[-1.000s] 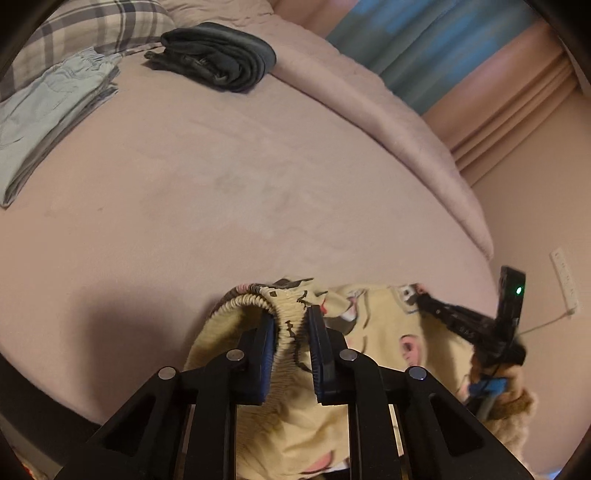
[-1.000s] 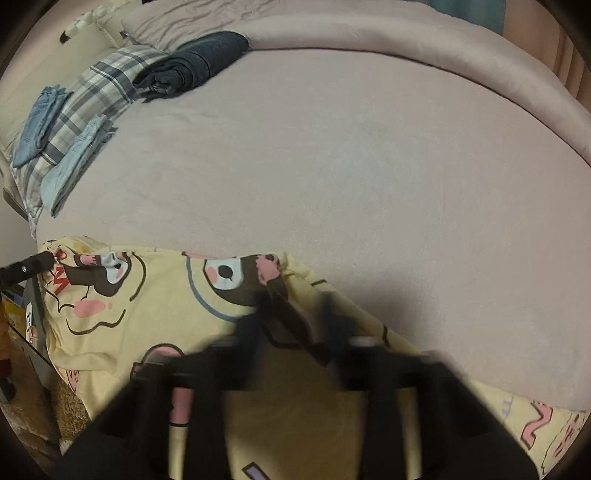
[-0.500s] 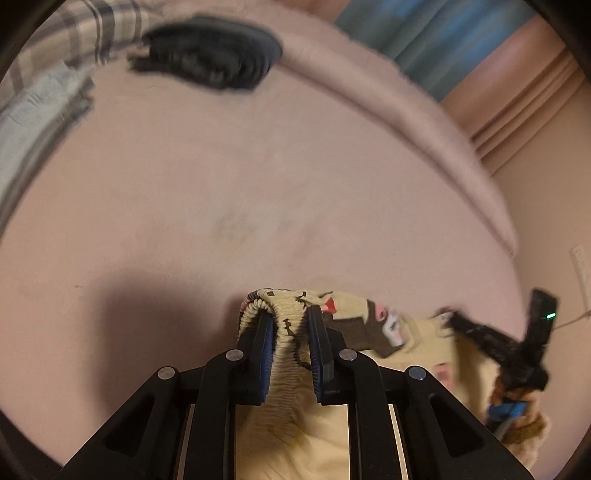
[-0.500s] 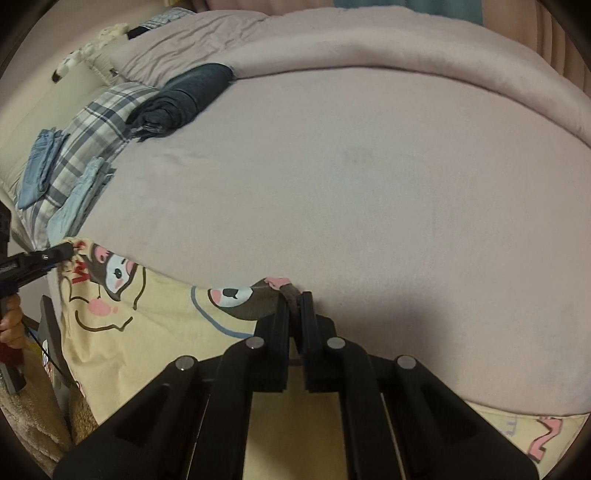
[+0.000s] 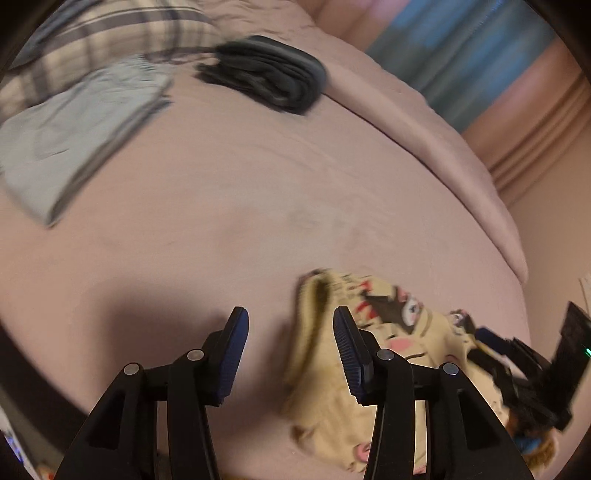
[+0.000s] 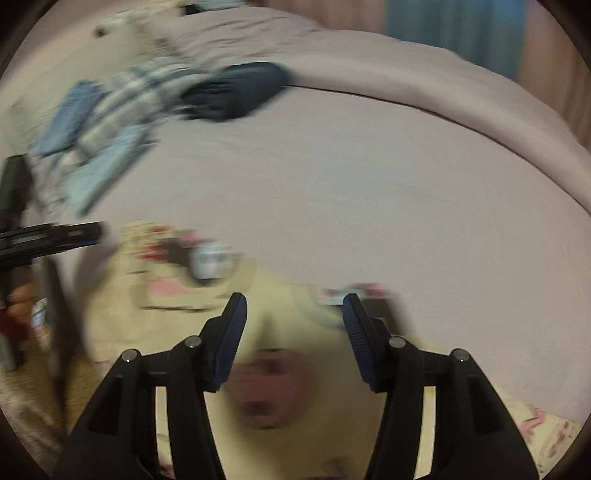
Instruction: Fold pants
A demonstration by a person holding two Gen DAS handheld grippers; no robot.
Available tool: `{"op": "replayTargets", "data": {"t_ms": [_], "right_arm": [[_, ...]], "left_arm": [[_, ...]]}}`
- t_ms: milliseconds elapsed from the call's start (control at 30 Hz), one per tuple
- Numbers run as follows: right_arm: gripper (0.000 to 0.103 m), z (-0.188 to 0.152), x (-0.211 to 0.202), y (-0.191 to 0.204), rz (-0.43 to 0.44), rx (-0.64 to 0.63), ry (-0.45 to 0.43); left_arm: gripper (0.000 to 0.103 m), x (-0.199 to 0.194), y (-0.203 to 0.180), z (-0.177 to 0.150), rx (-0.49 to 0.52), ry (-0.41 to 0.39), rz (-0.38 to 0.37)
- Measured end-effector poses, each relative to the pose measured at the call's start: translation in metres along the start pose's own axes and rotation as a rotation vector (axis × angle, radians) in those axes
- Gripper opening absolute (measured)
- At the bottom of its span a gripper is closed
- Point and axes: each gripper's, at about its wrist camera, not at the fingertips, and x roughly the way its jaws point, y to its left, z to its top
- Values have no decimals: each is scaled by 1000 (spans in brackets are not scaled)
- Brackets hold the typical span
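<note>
The yellow cartoon-print pants (image 5: pixel 373 332) lie on the pink bed (image 5: pixel 258 192) near its front edge. My left gripper (image 5: pixel 291 328) is open and empty, with the pants' elastic waistband just right of the gap between its fingers. My right gripper (image 6: pixel 293 314) is open and empty, just above the pants (image 6: pixel 288 332), which lie blurred under it. The right gripper also shows at the right edge of the left wrist view (image 5: pixel 524 354), and the left one at the left edge of the right wrist view (image 6: pixel 51 236).
A folded dark garment (image 5: pixel 269 81) lies at the far side of the bed. Folded light blue clothes (image 5: pixel 74 140) and a plaid pillow (image 5: pixel 110 33) lie at the far left. A rolled pink duvet (image 5: pixel 443 140) runs along the back right. Curtains (image 5: pixel 461 55) hang behind.
Both grippers have opened and let go of the pants, which now lie on the bed. Both views are blurred from motion.
</note>
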Motion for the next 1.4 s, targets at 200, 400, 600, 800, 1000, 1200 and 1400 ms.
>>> {"op": "replayTargets", "data": {"t_ms": [200, 400, 600, 800, 1000, 1200, 1400], "right_arm": [[53, 0, 44, 94, 230, -128, 91], [54, -8, 88, 140, 249, -179, 149], [15, -5, 91, 123, 248, -96, 87], [16, 20, 43, 98, 293, 17, -64], [19, 39, 53, 121, 290, -10, -76], [46, 7, 111, 139, 317, -8, 83], [63, 5, 67, 114, 376, 55, 64]], "left_arm": [[46, -4, 24, -14, -100, 10, 46], [46, -11, 39, -26, -126, 14, 57], [46, -12, 38, -31, -119, 16, 35], [46, -5, 26, -27, -107, 11, -86], [46, -6, 26, -24, -141, -10, -117], [46, -4, 30, -27, -145, 19, -97], [46, -1, 6, -17, -40, 35, -112]]}}
